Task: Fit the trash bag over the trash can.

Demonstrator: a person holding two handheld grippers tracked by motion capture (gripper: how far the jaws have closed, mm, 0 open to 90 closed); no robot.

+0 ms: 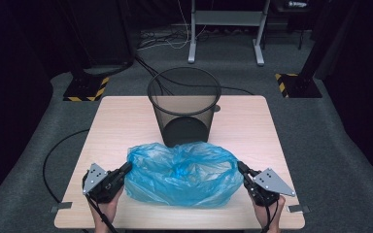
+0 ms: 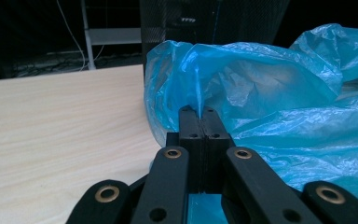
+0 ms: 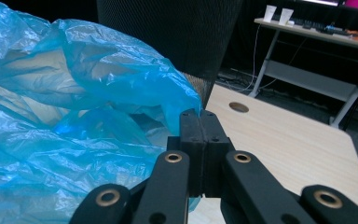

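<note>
Two grippers, left (image 1: pixel 125 169) and right (image 1: pixel 241 168), pinch a blue bag (image 1: pixel 182 173) with closed jaws. It lies on the desk (image 1: pixel 126 116) before a bin (image 1: pixel 184 104).

Hand-held gripper (image 2: pixel 199 112) pinching blue bag (image 2: pixel 279 93), table (image 2: pixel 60 130)

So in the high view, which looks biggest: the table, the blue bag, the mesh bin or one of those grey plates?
Largest to smallest as they look there:
1. table
2. blue bag
3. mesh bin, fairly close behind the bag
4. grey plate on the right gripper; the left one looks about the same.
</note>
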